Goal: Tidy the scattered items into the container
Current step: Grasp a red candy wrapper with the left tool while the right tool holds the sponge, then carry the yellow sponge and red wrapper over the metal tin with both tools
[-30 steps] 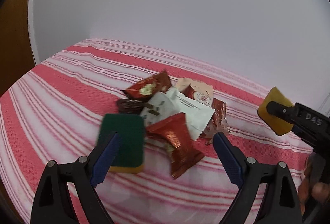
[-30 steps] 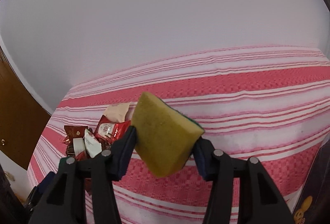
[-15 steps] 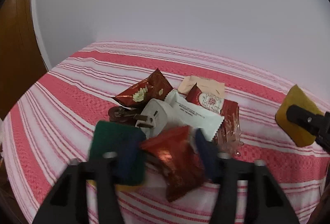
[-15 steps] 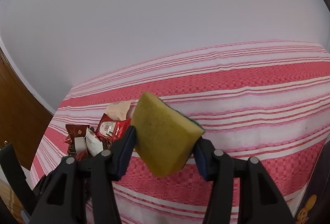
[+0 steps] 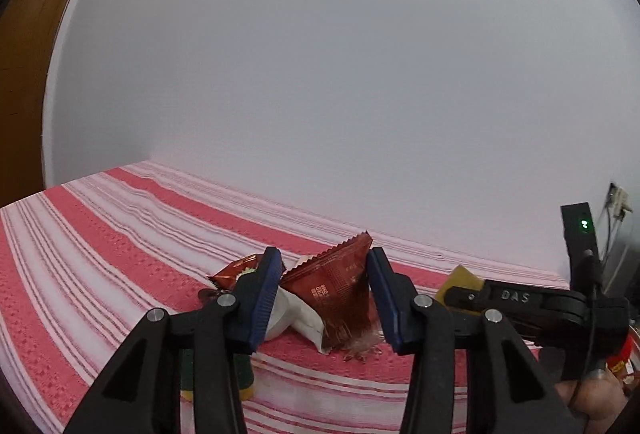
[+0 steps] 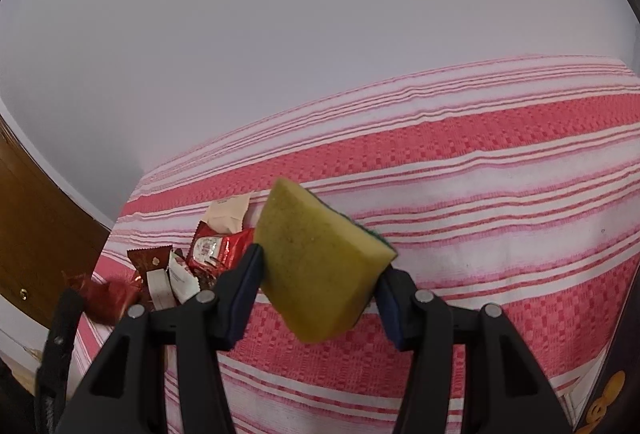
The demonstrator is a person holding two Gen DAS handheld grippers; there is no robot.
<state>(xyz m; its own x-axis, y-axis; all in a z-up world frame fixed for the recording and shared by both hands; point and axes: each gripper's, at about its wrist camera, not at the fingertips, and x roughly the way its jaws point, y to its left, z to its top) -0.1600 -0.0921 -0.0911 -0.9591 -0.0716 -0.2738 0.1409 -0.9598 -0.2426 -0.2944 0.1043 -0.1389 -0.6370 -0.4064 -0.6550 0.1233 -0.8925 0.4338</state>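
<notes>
Red snack packet [image 5: 340, 284] pinched between the blue pads of the left gripper [image 5: 326, 298], jaws closing on its sides, lifted clear of the pile of wrappers [image 5: 296, 314] behind it for carrying. Yellow sponge [image 6: 320, 266] clamped corner-up between the right gripper's [image 6: 320, 298] fingers, green scouring face away, held above the striped cloth [image 6: 500, 202], probably waiting. Green sponge [image 5: 244, 374] lying below the left finger. Container nowhere in view.

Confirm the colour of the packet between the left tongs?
Dark red foil packet with small pale print; it shows best in the left wrist view.
</notes>
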